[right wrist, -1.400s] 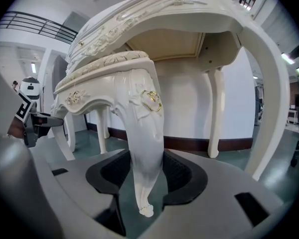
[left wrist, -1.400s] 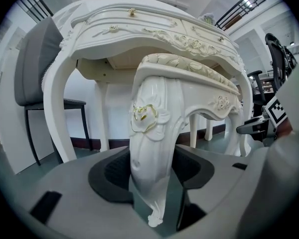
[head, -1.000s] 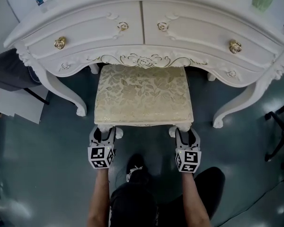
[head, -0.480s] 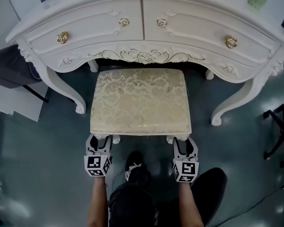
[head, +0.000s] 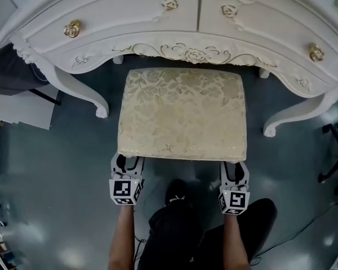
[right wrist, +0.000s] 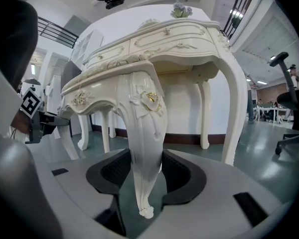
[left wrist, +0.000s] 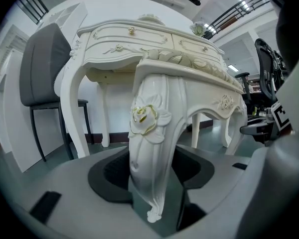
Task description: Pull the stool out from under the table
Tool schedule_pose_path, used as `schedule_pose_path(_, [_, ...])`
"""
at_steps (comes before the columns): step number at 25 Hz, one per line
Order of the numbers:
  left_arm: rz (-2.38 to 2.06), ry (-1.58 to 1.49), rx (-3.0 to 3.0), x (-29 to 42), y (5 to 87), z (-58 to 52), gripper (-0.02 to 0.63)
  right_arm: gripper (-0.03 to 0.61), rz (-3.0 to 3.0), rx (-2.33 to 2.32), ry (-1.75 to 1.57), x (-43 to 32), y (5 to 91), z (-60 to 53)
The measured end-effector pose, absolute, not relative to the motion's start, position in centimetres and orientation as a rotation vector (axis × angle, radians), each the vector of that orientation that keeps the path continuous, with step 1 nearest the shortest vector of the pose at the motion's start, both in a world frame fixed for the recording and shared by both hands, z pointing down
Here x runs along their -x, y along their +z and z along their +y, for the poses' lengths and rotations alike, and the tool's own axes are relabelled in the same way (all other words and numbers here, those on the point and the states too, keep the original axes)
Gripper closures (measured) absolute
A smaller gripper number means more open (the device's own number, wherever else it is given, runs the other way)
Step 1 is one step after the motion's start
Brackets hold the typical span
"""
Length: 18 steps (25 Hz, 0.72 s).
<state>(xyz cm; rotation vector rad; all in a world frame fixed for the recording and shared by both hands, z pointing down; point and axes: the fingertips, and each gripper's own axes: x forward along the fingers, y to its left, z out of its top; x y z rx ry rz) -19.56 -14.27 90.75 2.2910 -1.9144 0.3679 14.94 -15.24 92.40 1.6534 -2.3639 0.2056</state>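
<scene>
– As the head view frames it, where does the stool stand?

– Centre of frame, on the grey floor, between the two curved front legs of the table. The whole patterned cushion shows. Its far edge lies just below the table's carved, gilded front rail.

– Left hand-held gripper?

– At the lower left corner of the seat, marker cube toward the person. In its own view it is clenched on the stool's near-left leg: white carved wood upright between the dark pads, which press on it from both sides. A gold rose sits on the leg above the pads.

– Right hand-held gripper?

– Mirror case, at the lower right corner of the seat. It is grasping the near-right leg, pads tight against both flanks, with the scrolled foot showing below them.

– Surroundings?

– Grey chair at the left edge, beside the table's left leg. Gold knob on the left drawer, upper left. Dark shoe at lower centre, between the two forearms. Black office-chair base at the right edge.
</scene>
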Motion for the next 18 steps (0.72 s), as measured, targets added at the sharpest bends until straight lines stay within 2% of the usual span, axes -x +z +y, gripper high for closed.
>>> schedule_pose_path(5, [-1.852, 0.466, -2.281, 19.7, 91.9, -13.8, 0.373, 0.354, -2.325, -1.614, 0.29, -14.6, 94.1, -15.1])
schedule_pose_path(11, [-1.671, 0.715, -2.168, 19.3, 91.5, -9.7, 0.373, 0.354, -2.15, -1.51, 0.458, -15.5, 92.4, -11.1])
schedule_pose_path(15, [-1.62, 0.798, -2.07, 19.2, 90.8, -8.6, 0.367, 0.354, -2.012, -1.644, 0.665, -18.3, 93.1, -8.2])
schedule_pose_path(18, [-1.589, 0.813, -2.013, 18.8, 90.2, -8.3, 0.367, 0.354, -1.938, -1.615, 0.694, -19.5, 93.4, -6.6])
